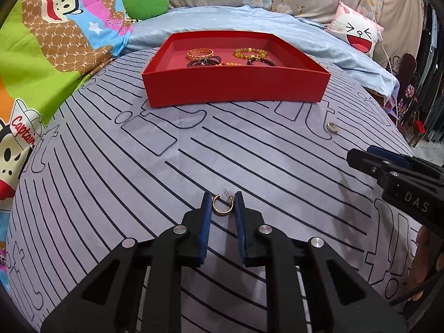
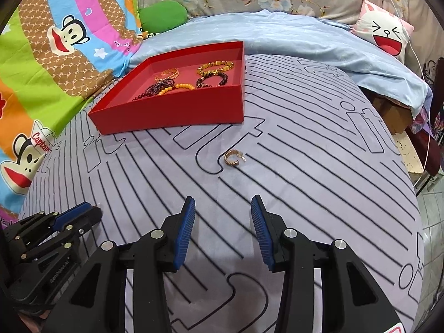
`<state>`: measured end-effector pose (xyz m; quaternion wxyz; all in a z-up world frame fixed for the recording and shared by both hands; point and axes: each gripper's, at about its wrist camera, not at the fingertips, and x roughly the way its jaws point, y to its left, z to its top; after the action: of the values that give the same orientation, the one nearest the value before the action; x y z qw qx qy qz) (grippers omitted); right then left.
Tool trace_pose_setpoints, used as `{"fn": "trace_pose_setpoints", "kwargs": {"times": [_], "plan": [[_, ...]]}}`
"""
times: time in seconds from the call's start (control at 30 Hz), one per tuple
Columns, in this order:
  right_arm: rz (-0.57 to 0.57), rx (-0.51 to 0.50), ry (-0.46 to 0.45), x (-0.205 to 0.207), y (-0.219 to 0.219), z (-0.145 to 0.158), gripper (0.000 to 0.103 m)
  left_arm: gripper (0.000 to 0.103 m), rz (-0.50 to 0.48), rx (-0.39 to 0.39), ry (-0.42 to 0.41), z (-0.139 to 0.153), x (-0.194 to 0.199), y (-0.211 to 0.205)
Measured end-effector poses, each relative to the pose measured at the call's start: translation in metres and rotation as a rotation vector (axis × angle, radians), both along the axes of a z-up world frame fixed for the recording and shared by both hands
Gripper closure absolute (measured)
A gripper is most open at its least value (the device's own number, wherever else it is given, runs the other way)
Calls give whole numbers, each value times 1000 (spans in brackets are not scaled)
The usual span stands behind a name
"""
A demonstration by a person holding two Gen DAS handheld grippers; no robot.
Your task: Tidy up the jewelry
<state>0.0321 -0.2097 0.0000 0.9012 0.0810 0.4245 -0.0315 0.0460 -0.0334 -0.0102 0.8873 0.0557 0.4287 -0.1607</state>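
Gold hoop earring lies on our striped bedsheet between our left gripper's slightly parted jaws, untouched; only our right view shows the right gripper wide open, empty, near a second gold earring.

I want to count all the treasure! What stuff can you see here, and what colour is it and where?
Red box: one, red, far side of the striped cloth.
Bracelets: several, gold, amber, orange and dark beads, inside the red box; exact count unclear.
Near earring: one, gold hoop with a post, on the cloth between the left tongs' fingers.
Far earring: one, gold hoop, on the cloth ahead of the right tongs.
Striped cloth: one, lilac with black lines, under everything.
Bunny pillow: one, white and pink, back right.
Left tongs: black with blue pads, open around the near earring.
Right tongs: black with blue pads, open, empty.
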Motion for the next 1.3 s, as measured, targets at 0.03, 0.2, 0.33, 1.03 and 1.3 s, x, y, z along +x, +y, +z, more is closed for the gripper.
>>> {"fn": "trace_pose_setpoints", "kwargs": {"times": [0.03, 0.2, 0.33, 1.03, 1.3], "plan": [[-2, -5, -1, 3, -1, 0, 62, 87, 2, -3, -3, 1, 2, 1], [-9, -21, -2, 23, -7, 0, 62, 87, 25, -15, -16, 5, 12, 8], [-7, -34, 6, 37, -6, -4, 62, 87, 45, -18, -13, 5, 22, 14], [5, -66, 19, 45, 0, -9, 85, 87, 67, -54, 9, 8, 36, 23], [49, -20, -51, 39, 12, 27, 85, 87, 48, -64, -28, 34, 47, 18]]}}
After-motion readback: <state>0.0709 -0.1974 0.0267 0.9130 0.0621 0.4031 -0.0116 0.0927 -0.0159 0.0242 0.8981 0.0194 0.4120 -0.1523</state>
